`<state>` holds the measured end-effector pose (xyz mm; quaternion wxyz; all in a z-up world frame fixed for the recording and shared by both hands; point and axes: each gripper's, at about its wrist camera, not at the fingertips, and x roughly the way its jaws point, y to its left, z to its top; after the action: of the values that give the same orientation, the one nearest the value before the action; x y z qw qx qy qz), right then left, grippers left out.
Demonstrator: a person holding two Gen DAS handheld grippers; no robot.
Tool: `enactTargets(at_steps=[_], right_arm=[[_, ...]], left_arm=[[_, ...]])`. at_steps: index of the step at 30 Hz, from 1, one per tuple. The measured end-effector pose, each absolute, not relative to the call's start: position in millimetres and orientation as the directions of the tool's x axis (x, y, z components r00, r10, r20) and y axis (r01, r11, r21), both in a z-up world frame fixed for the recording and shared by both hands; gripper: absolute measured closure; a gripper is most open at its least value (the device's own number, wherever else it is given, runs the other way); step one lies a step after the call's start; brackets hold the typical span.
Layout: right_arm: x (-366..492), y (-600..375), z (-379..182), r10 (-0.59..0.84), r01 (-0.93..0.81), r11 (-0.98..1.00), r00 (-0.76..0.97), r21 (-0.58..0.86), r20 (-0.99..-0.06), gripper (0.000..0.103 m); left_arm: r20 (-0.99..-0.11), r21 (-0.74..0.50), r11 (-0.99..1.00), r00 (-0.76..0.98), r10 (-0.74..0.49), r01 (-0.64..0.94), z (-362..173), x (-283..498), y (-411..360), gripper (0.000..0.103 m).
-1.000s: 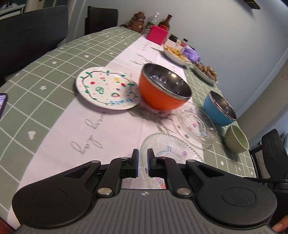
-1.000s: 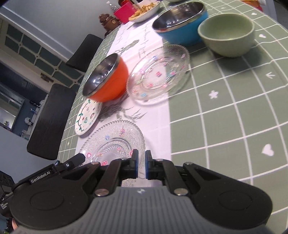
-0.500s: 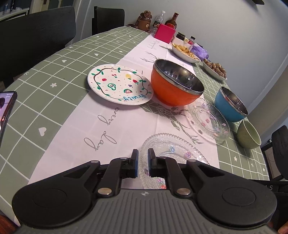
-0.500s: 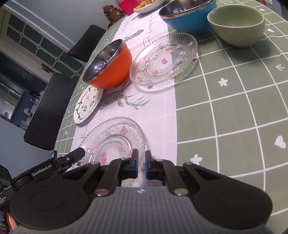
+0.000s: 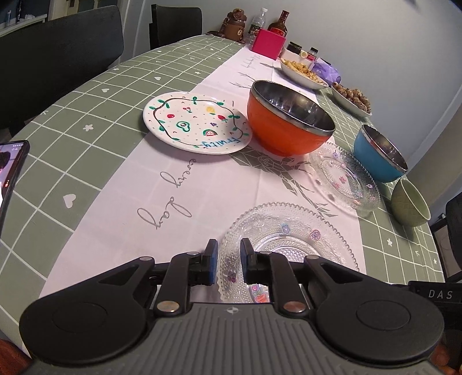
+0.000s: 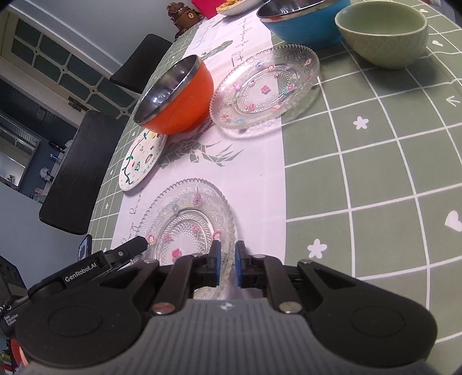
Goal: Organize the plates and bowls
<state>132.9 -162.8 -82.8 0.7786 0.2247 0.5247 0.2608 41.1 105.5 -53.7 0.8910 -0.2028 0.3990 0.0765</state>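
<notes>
A clear glass plate (image 5: pixel 291 239) with small flower marks lies nearest me; it also shows in the right wrist view (image 6: pixel 187 225). A second glass plate (image 5: pixel 343 178) (image 6: pixel 265 89) lies further right. A white fruit-painted plate (image 5: pixel 196 122) (image 6: pixel 143 160), an orange bowl (image 5: pixel 288 124) (image 6: pixel 176 98), a blue bowl (image 5: pixel 381 155) (image 6: pixel 303 20) and a green bowl (image 5: pixel 410 206) (image 6: pixel 381 31) stand on the table. My left gripper (image 5: pixel 228 261) stands slightly open at the near plate's left rim, holding nothing. My right gripper (image 6: pixel 226 262) is nearly closed at its right rim.
Two dishes of food (image 5: pixel 303 70), a pink box (image 5: pixel 268 43), bottles and a bear figure (image 5: pixel 234 24) stand at the far end. A phone (image 5: pixel 11 167) lies at the left table edge. Black chairs (image 5: pixel 57 57) line the left side.
The left gripper's jaws have parted a little. Both cameras have shifted, so the dishes sit closer and lower in the views.
</notes>
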Motion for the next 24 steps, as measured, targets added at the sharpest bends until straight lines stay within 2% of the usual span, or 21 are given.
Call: enactTargets(at_steps=[4,7,12,18,24], right_arm=[[130,-165,-78,0.647,-0.188,0.759,0.328,0.624,-0.688,0.071],[128,-166,-74,0.632,-0.212,0.773,0.354,0.599,-0.690,0.065],[127,-169,-69,0.597,-0.224,0.800,0.400,0.557,-0.696,0.057],[129,-172,-58,0.554,-0.246,0.830,0.468,0.500,-0.689,0.056],[142,-182,-49,0.527,-0.210,0.842,0.514,0.497,-0.677,0.055]], left_arm=[[-0.722,-0.331,0.897,0.691,-0.040,-0.294,-52,40,107,0.076],[-0.697,-0.343,0.896,0.716,-0.041,-0.283,-48,38,107,0.072],[-0.655,-0.344,0.898,0.755,-0.020,-0.274,-40,37,105,0.071],[-0.644,-0.288,0.918,0.765,0.026,-0.274,-35,47,96,0.068],[-0.624,-0.316,0.923,0.781,-0.028,-0.218,-25,62,86,0.068]])
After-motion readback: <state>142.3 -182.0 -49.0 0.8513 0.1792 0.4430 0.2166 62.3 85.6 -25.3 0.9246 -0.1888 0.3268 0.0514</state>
